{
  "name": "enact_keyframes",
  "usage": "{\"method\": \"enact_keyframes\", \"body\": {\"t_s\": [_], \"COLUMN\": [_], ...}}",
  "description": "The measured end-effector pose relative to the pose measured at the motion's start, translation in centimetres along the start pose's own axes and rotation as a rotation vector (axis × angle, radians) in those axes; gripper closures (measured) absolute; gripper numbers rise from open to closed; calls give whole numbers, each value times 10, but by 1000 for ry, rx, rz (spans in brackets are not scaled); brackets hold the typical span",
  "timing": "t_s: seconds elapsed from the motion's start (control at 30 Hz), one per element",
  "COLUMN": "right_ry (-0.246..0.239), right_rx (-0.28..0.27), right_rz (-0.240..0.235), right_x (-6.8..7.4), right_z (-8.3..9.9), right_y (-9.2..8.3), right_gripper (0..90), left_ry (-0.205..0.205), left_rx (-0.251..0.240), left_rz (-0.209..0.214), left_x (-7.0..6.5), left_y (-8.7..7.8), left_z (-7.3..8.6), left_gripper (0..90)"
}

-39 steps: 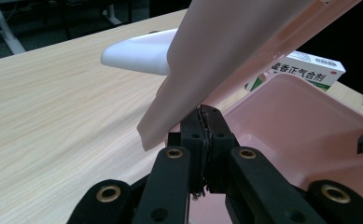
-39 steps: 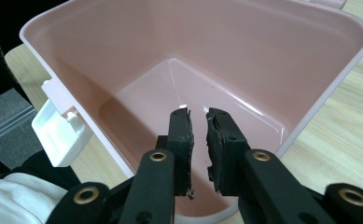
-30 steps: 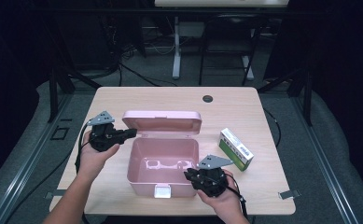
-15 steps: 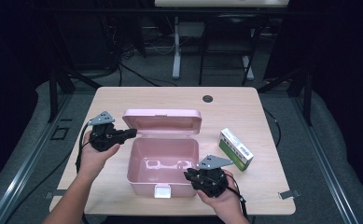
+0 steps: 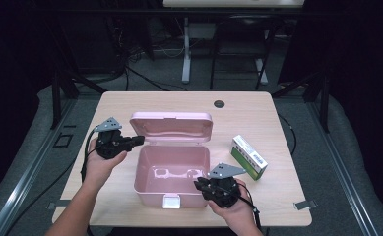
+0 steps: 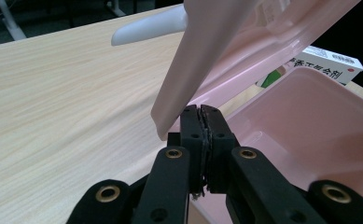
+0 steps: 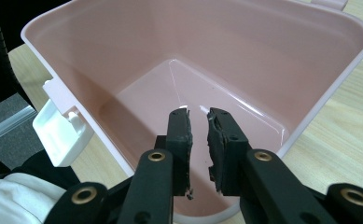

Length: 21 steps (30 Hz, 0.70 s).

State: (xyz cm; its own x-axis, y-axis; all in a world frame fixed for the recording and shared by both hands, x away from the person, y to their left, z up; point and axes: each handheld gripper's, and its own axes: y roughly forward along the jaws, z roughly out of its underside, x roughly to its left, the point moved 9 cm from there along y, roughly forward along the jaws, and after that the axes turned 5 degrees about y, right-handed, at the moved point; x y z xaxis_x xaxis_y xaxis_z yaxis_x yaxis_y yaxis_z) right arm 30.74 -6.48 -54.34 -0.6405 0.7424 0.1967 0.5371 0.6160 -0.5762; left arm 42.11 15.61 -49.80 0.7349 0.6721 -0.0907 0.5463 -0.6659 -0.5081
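A pink plastic box [image 5: 149,189] stands open at the table's middle, its lid [image 5: 172,127] tilted up behind it. My left gripper [image 5: 141,139] is shut, its tips at the lid's left end. In the left gripper view the closed pads [image 6: 201,108] sit just beside the lid's lower corner [image 6: 170,112], with nothing between them. My right gripper [image 5: 197,184] hovers at the box's front right corner. Seen from the right gripper [image 7: 198,112], the jaws point into the bare box [image 7: 310,93] with a narrow gap and nothing between the pads. A green and white carton [image 5: 248,157] lies right of the box.
A white latch [image 5: 171,201] hangs on the box's front wall, near the table's front edge. The lid carries a white handle [image 6: 146,28]. A black grommet [image 5: 219,103] sits near the far edge. Bare wood lies left of the box.
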Motion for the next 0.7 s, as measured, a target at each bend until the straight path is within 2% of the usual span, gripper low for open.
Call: {"method": "enact_keyframes", "body": {"t_s": [0.7], "right_ry": [-2], "right_rx": [-3], "right_rz": [0], "right_x": [0], "right_z": [0], "right_y": [0], "right_gripper": [782], "left_ry": [-2], "left_rx": [12], "left_rz": [-7], "left_x": [3], "left_y": [2], "left_z": [3], "left_gripper": [878]}}
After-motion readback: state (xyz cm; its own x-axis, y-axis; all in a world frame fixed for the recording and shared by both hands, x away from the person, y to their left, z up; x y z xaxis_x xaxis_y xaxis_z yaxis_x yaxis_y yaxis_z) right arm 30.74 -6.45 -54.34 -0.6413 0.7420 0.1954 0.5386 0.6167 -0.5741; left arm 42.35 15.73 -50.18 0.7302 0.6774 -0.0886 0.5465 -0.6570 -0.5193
